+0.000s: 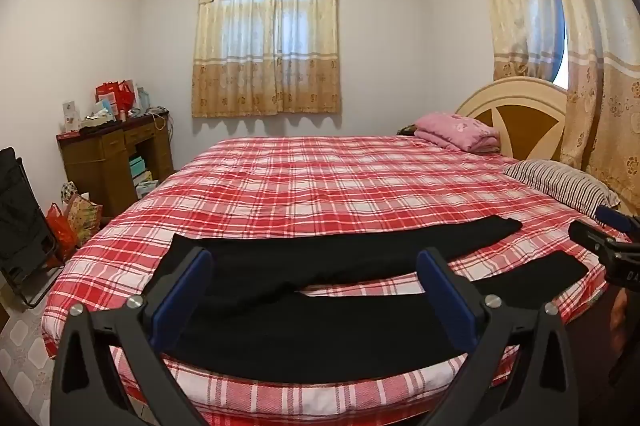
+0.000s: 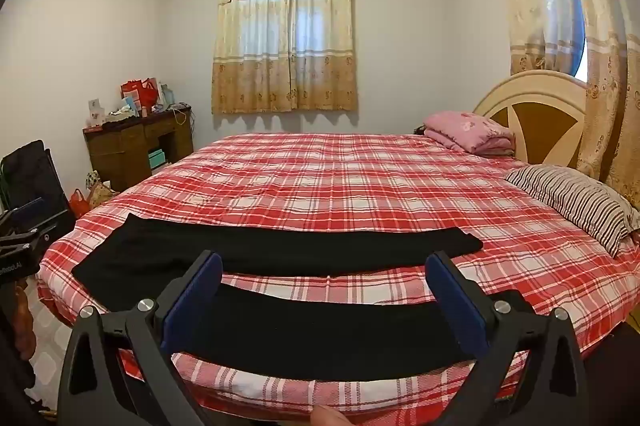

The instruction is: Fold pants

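Both claws [image 1: 314, 258] [image 2: 324, 262] gape above black pants [image 1: 320, 330].

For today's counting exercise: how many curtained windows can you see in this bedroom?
2. The beige floral curtained window on the far wall, and another beige curtained window beside the headboard on the right. Others may be out of view.
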Tool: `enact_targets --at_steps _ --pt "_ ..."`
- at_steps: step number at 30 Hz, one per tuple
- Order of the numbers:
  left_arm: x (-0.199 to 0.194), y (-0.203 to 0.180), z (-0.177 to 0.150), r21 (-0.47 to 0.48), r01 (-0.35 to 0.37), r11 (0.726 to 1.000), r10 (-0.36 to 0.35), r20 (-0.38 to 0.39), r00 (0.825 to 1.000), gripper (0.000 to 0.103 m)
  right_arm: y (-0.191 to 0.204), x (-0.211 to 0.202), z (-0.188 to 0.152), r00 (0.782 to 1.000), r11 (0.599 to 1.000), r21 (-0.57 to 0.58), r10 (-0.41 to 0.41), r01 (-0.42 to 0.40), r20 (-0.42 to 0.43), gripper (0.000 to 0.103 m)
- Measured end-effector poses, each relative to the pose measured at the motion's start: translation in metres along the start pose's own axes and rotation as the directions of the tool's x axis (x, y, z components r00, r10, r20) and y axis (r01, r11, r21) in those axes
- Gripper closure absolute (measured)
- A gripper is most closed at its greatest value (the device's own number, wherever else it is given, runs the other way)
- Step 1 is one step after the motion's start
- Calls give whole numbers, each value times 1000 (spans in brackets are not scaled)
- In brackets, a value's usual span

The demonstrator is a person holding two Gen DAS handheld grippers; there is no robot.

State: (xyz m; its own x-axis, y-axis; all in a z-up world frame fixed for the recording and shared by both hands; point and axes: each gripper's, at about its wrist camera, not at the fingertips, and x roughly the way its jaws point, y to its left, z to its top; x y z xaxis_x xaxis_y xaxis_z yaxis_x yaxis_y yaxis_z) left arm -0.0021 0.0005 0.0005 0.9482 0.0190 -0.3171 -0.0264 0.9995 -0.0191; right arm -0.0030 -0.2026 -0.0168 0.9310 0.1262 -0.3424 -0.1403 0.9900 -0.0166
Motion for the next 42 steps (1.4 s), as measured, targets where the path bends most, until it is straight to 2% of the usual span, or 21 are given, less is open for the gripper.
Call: enact_targets --at_steps 2,6,18,20,42 --pt "0 -1 0 8 22 1000 -22 -20 1000 0 0 -1 0 1000 1000 0 -1 1 3 1" --pt "-4 -3 -1 12 20 1000 -20 -13 1000 0 -5 4 -9 1000 1000 -1 -4 4 1 1" --pt "-3 -8 -3 2 20 1000 -20 -24 1000 0 3 9 -6 999 1000 -11 -20 20 -34 1" --pt "4 1 0 -10 21 1000 -22 -30 999 0 3 11 -5 999 1000 -8 -22 22 -38 1" --pt "8 7 -4 -20 22 1000 -23 -45 999 0 4 16 -9 998 999 -10 -32 32 -54 1"
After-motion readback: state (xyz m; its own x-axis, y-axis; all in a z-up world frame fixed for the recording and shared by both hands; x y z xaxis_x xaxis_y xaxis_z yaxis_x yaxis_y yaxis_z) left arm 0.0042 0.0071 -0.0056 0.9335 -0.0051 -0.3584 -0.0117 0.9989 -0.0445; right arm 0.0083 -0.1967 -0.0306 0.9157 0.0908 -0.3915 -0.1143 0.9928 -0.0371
